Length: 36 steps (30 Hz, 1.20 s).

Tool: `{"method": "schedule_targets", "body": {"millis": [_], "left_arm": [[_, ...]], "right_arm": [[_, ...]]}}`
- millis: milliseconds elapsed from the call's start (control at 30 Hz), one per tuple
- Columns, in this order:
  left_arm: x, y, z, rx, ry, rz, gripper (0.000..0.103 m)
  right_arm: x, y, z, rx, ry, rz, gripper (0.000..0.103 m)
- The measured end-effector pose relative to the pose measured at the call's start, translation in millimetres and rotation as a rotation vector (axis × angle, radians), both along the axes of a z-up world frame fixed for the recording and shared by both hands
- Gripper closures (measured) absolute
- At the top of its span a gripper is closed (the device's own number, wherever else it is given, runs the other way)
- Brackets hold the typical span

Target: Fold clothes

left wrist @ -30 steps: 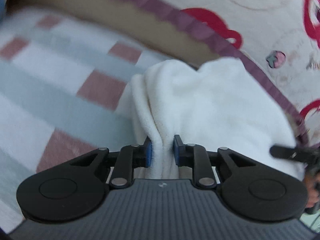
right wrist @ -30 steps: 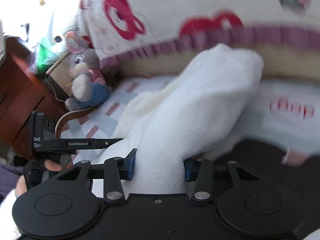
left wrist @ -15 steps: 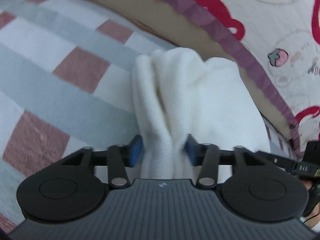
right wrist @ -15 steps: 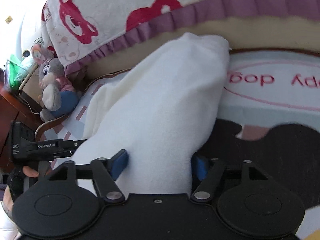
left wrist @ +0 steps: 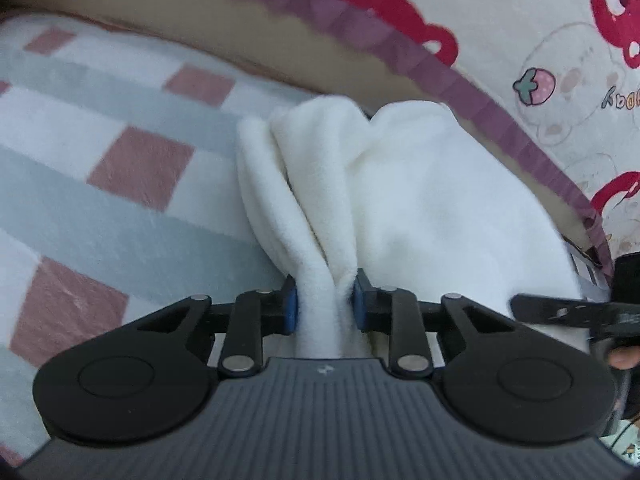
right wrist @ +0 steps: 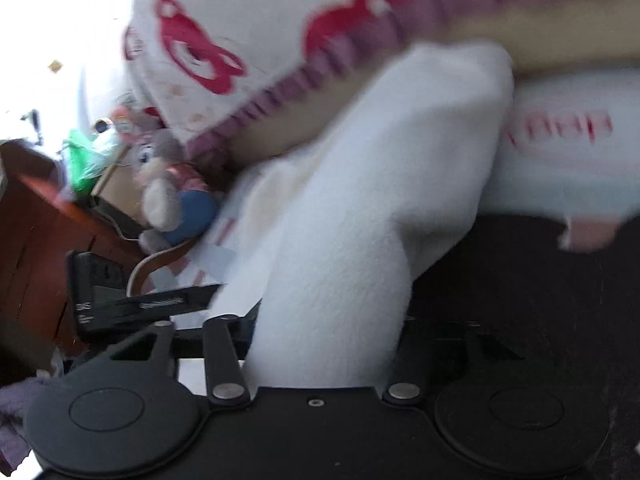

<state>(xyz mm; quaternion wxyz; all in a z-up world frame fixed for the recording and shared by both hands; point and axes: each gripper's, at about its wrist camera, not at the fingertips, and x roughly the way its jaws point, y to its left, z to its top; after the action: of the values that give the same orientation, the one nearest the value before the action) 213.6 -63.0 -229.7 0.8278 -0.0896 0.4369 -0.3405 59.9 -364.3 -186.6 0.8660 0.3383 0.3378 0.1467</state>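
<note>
The bed [left wrist: 120,168] carries the white fleece [left wrist: 420,200], which lies against the quilt [left wrist: 520,40] at its far side. Half a second ago both tools stood wider; now their jaws are closing again, a regrip before the next fold, I judge. Left tool [left wrist: 325,306] pinches a bunched edge; right tool [right wrist: 324,332] clasps a thick fold. The fleece's long axis runs from the tools toward the quilt.

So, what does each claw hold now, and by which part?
Both close on the white fleece garment: left claw pinches a bunched fold, right claw a thicker bundle, its exact part unclear.
</note>
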Motion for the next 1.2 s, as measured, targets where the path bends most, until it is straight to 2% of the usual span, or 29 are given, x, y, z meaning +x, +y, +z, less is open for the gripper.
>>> {"method": "schedule_targets", "body": {"millis": [167,367,533,733,900,1000,1067,1200], "left_arm": [[-6.1,18.5,24.2,-0.066,-0.071,0.040,0.080],[-20.0,45.2,52.7,-0.037,-0.169,0.079,0.080],[-23.2,77.5,84.3,-0.040,-0.223,0.115,0.080],[-23.2,103.9,119.4,0.011,-0.275,0.152,0.080],[-24.5,121.4,135.5,-0.010,-0.267,0.177,0.080],[-29.7,107.0,137.0,0.039,-0.296,0.134,0.080],[-26.5,89.5,126.3,0.068,-0.277,0.095,0.078],[-23.9,41.4,66.2,0.124,-0.147,0.012,0.076]], "right_arm": [[6.0,24.0,44.7,-0.052,-0.069,0.011,0.051],[16.8,57.5,84.0,-0.143,-0.148,0.074,0.051],[22.3,81.6,107.5,-0.141,-0.210,0.118,0.052],[34.2,108.2,125.7,-0.118,-0.265,0.153,0.052],[29.9,113.5,130.5,-0.079,-0.289,0.143,0.052],[17.7,105.5,120.5,-0.087,-0.262,0.095,0.052],[6.2,89.5,100.2,-0.106,-0.158,0.020,0.052],[-16.8,55.4,56.8,-0.138,0.070,-0.138,0.050]]}}
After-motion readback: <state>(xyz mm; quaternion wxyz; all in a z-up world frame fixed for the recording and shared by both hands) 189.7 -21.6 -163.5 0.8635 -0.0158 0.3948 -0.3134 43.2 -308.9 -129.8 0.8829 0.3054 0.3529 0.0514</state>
